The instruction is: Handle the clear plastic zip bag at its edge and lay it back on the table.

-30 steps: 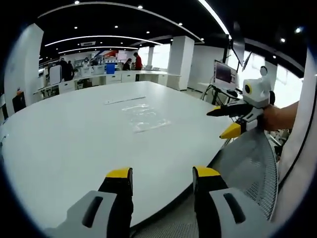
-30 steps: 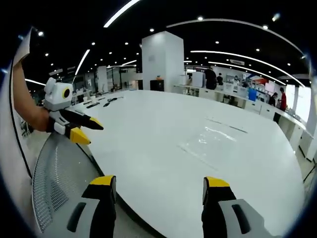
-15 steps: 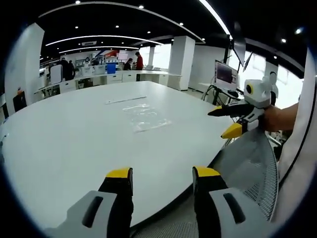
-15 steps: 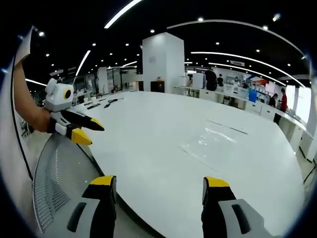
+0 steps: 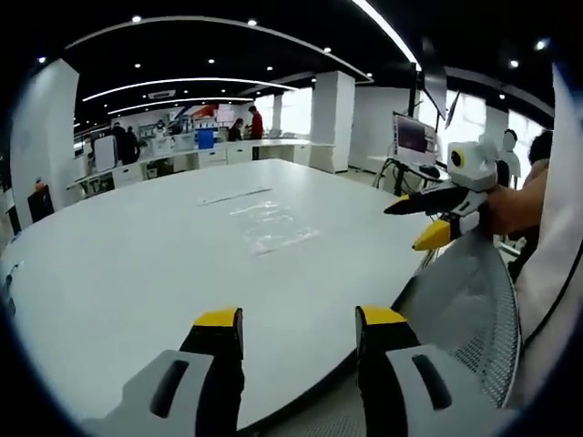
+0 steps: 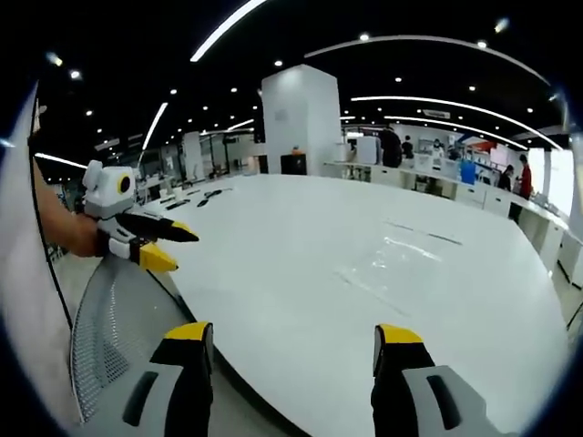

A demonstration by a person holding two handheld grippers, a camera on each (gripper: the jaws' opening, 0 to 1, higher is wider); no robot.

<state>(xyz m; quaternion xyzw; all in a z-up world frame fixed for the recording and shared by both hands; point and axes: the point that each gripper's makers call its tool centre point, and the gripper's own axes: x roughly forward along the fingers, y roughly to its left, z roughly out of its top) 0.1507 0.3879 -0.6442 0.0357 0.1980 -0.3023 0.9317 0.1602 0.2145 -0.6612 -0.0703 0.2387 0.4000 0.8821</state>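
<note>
Approach step, nothing grasped: left gripper (image 5: 296,319) and right gripper (image 6: 296,335) both agape and empty at desk (image 5: 118,264) edge, clear zip bag (image 5: 273,228) flat mid-desk, well apart; next, reach its edge.

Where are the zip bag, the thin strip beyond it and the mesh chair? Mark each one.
zip bag (image 5: 273,228), left gripper view, middle of the clear sheet.
thin strip (image 5: 235,196), left gripper view, midway along it.
mesh chair (image 6: 109,319), right gripper view, on its mesh.
</note>
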